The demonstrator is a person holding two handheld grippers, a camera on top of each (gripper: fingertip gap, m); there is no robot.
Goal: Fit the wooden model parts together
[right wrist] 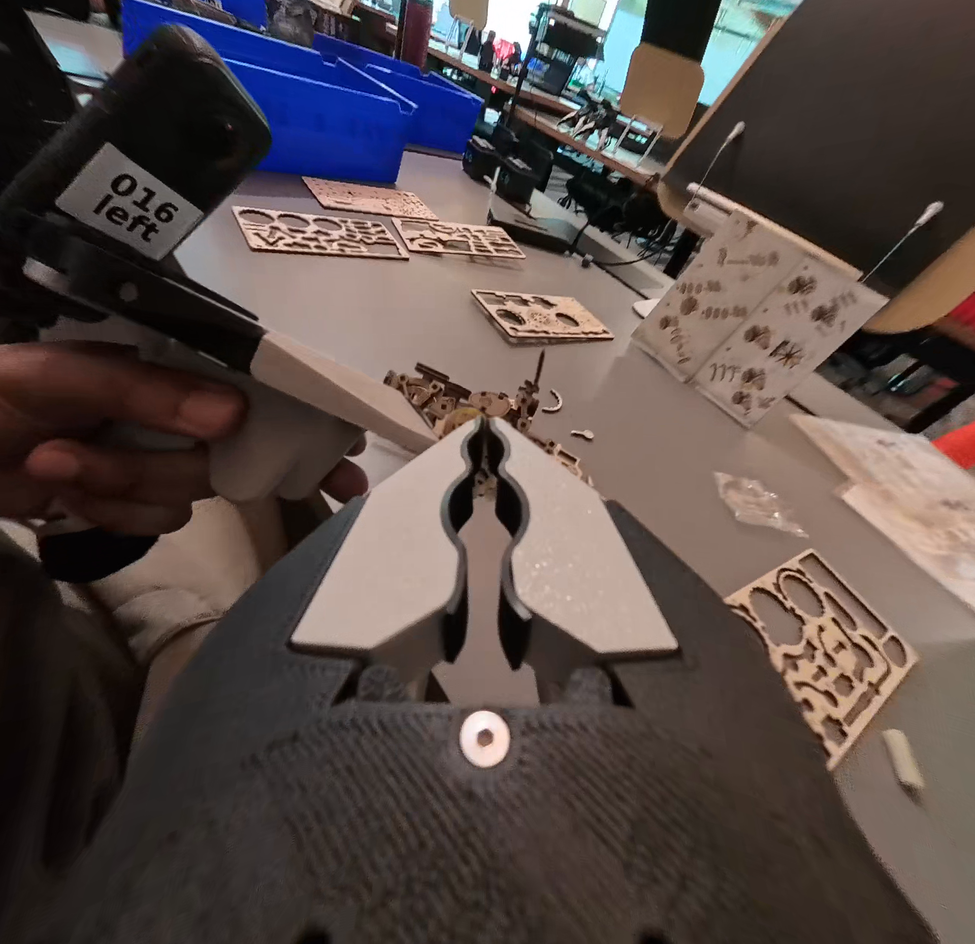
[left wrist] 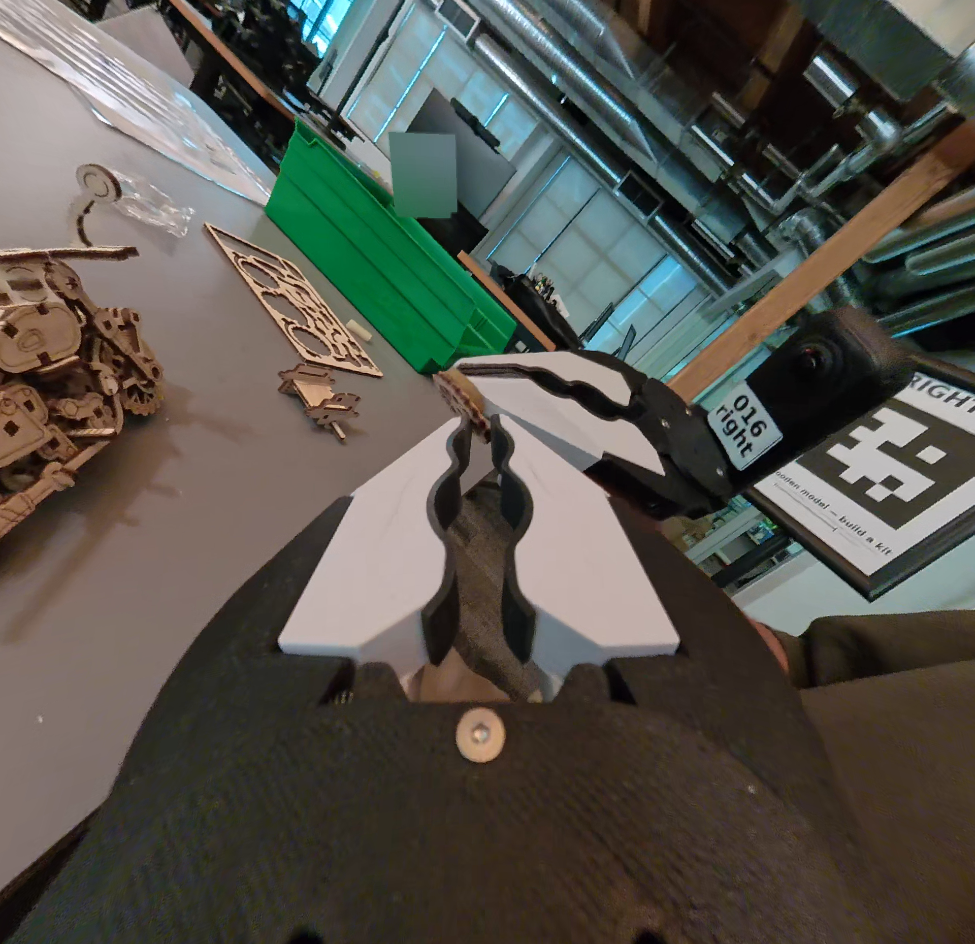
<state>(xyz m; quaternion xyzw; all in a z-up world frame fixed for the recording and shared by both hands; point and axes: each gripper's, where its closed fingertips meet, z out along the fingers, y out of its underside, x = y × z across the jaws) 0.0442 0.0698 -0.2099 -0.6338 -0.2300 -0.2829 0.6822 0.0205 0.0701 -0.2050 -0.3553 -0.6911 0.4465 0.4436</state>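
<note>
Above the grey table (left wrist: 221,496), the right hand-held gripper (left wrist: 464,372) pinches a small wooden gear piece (left wrist: 461,401) at its tips, and the left hand-held gripper (left wrist: 477,428), nearly pressed together, nips the same piece's lower edge. To seat it well, I would steady both grips and square the piece before carrying it to the part-built wooden model (left wrist: 58,359), well apart on the left.

wooden model (left wrist: 58,370) cut off, held part (left wrist: 467,404) partly hidden

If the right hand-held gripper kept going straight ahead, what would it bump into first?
Probably the half-built wooden model on the grey table, right beyond the right hand-held gripper tips; depth is hard to judge.
</note>
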